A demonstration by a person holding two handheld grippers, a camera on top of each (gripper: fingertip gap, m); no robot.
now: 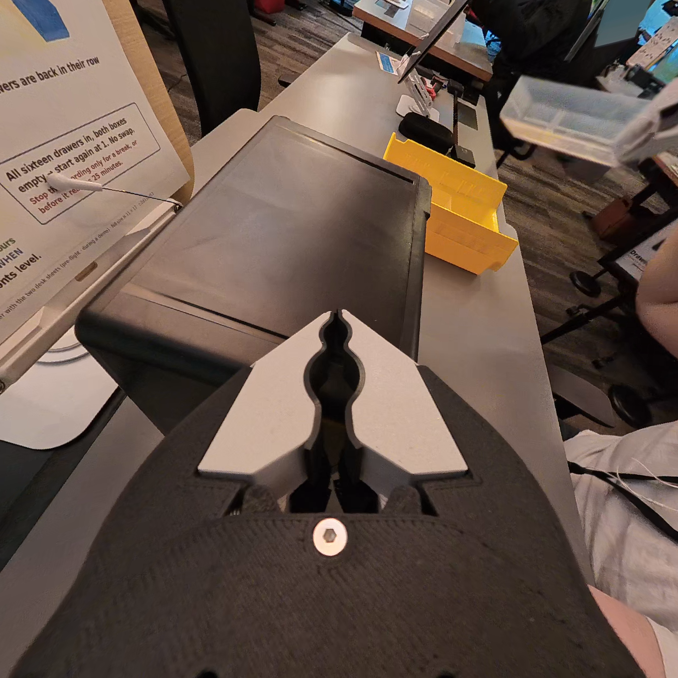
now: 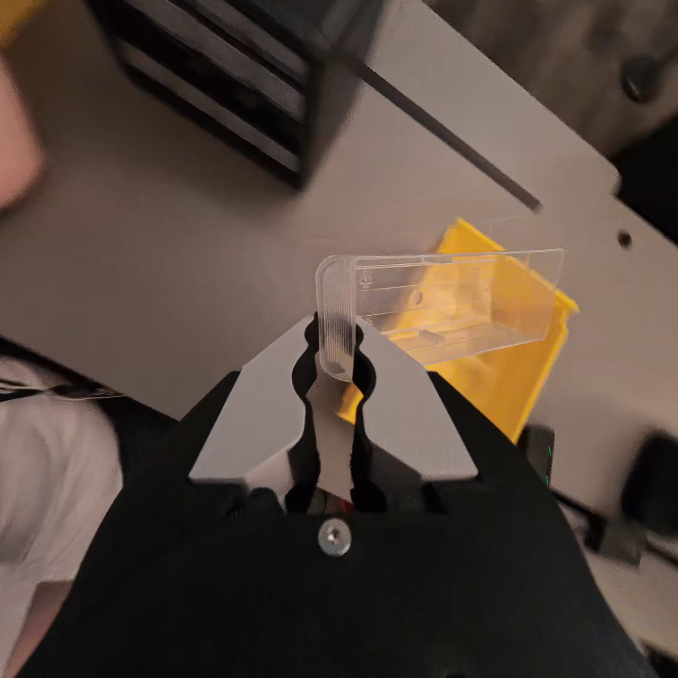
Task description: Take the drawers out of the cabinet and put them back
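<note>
My left gripper is shut and empty, just above the near end of the black cabinet's top. My right gripper is shut on the ribbed handle of a clear plastic drawer and holds it in the air above a yellow bin. That drawer shows blurred at the upper right of the left wrist view, beyond the yellow bin that sits on the grey table beside the cabinet. The cabinet's front with dark empty slots is at the upper left of the right wrist view.
A white instruction sheet on a stand rises left of the cabinet. A black case and a device stand lie farther along the table. A person's arm and white shirt are at the right. My hands' fingertips stand some 40 centimetres from each other.
</note>
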